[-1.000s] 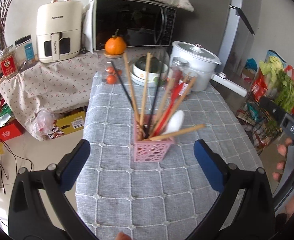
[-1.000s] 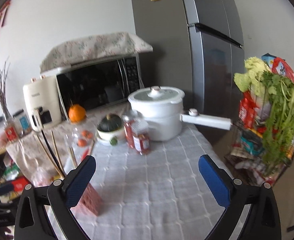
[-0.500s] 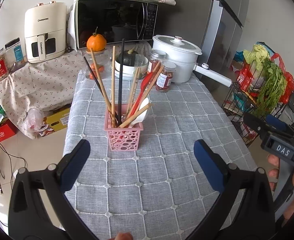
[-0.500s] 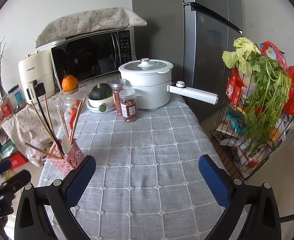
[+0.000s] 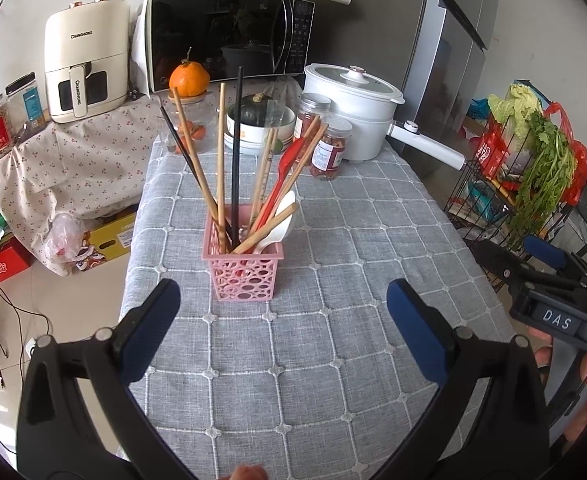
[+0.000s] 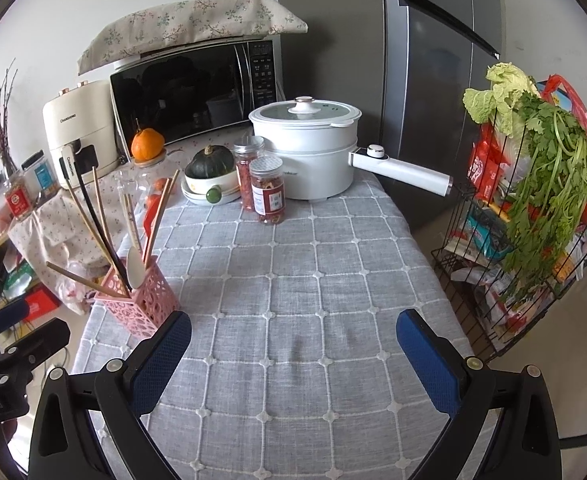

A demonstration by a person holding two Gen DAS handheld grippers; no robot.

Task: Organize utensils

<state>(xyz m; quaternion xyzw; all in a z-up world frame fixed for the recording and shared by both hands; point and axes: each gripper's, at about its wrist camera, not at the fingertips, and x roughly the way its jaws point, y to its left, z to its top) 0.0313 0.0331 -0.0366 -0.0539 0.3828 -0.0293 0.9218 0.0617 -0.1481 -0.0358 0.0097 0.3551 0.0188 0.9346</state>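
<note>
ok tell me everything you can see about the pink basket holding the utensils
The pink basket is a small square holder, plastic by the look, its walls pierced with round holes under a solid rim. It stands upright on the grey checked tablecloth, near the table's left edge. Wooden and black chopsticks, a red utensil and a white spoon lean out of it. Neither gripper touches it.

Utensil tips: hidden inside the pink basket (image 5: 244, 276).
Right gripper (image 5: 549, 272): partly cut off at the frame edge.
Jar labels (image 6: 272, 200): too small to read.
</note>
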